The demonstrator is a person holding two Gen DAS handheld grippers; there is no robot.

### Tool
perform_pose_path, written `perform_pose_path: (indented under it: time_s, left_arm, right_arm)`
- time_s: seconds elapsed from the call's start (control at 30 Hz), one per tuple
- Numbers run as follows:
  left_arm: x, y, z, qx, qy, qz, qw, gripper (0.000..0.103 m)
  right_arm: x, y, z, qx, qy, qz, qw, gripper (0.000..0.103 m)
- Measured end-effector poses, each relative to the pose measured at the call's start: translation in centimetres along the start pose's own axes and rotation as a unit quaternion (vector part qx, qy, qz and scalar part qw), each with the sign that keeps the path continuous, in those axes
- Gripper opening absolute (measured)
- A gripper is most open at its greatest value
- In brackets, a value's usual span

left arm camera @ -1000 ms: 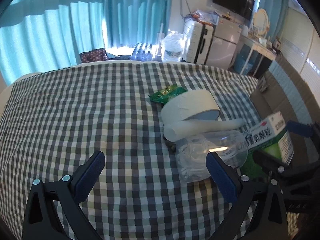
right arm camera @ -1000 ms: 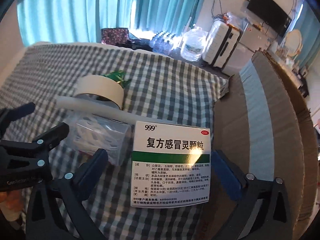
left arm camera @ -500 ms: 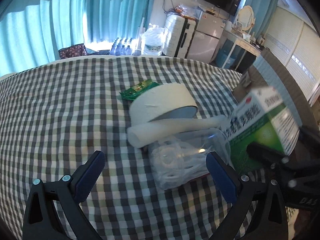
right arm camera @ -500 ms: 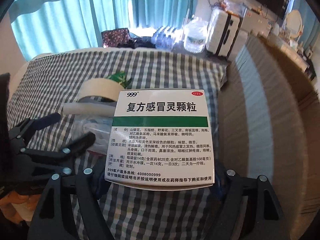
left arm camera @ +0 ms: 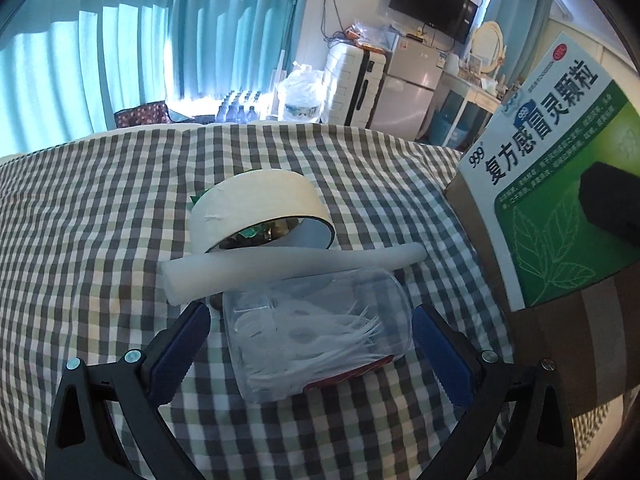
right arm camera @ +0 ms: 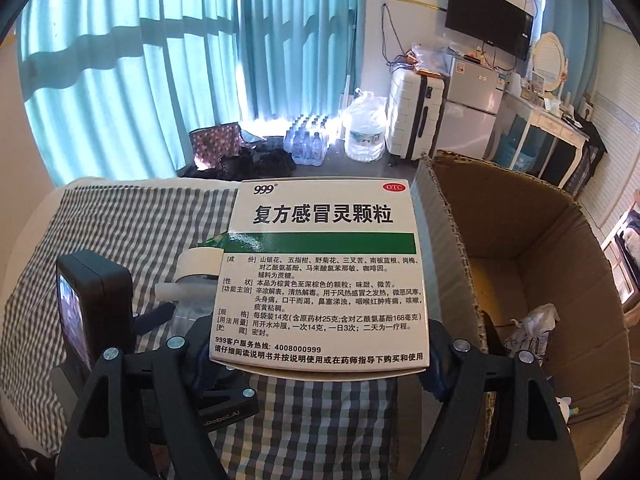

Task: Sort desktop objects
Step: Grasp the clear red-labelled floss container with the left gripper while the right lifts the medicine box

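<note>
Your right gripper [right arm camera: 320, 364] clamps the white-and-green medicine box [right arm camera: 324, 272]; carry it over the brown cardboard carton [right arm camera: 560, 280] and release. Your left gripper [left arm camera: 310, 344] gapes wide around the clear plastic jar [left arm camera: 320, 340], not touching it.

Grey-white check cloth [left arm camera: 100, 208], green-white med box [right arm camera: 324, 272], teal curtains [right arm camera: 132, 80]

On the checked tabletop [left arm camera: 100, 220] we find the jar [left arm camera: 316, 332] lying on its side between the fingers [left arm camera: 180, 340] of the left gripper [left arm camera: 310, 344]. A foam tube [left arm camera: 292, 266] lies across behind it, and the tape roll [left arm camera: 256, 204] leans behind that. At right, we see the medicine box [right arm camera: 324, 272] raised beside the cardboard box [right arm camera: 532, 240], in which a bag [right arm camera: 532, 326] lies.
</note>
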State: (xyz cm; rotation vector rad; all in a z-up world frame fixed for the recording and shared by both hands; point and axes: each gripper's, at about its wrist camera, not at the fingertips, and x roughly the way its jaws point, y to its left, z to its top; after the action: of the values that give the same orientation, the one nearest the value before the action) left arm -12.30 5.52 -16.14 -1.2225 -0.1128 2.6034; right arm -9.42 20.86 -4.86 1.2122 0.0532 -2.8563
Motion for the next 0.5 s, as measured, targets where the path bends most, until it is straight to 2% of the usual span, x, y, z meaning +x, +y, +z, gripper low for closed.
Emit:
perform_pose_path:
  time_s: [0.07,0.23,0.33,0.43,0.5]
  left_arm:
    - [0.6,-0.4,-0.1,-0.010,0.003,0.008,0.9999,0.103]
    - [2.4,-1.5,-1.3,0.003,0.027,0.073,0.9969,0.103]
    - [2.6,-0.3,-1.6,-0.034,0.030,0.047,0.9979,0.103]
    - [1.7,0.3,-1.5,-0.039,0.012,0.049,0.9979,0.096]
    - [1.2,0.4,-1.5,-0.040,0.009,0.050,0.9979,0.095]
  right_arm:
    - [0.0,-0.2,0.1,0.008,-0.005,-0.001,1.000,0.077]
    - [-0.7,-1.0,0.5,0.019,-0.016,-0.006,1.000,0.077]
    - [-1.0,-1.6,0.7,0.029,-0.022,-0.006,0.999,0.077]
    - [-1.0,-2.0,0.9,0.034,-0.022,-0.008,0.999,0.077]
    - [-0.9,-2.2,0.9,0.038,-0.021,-0.005,0.999,0.077]
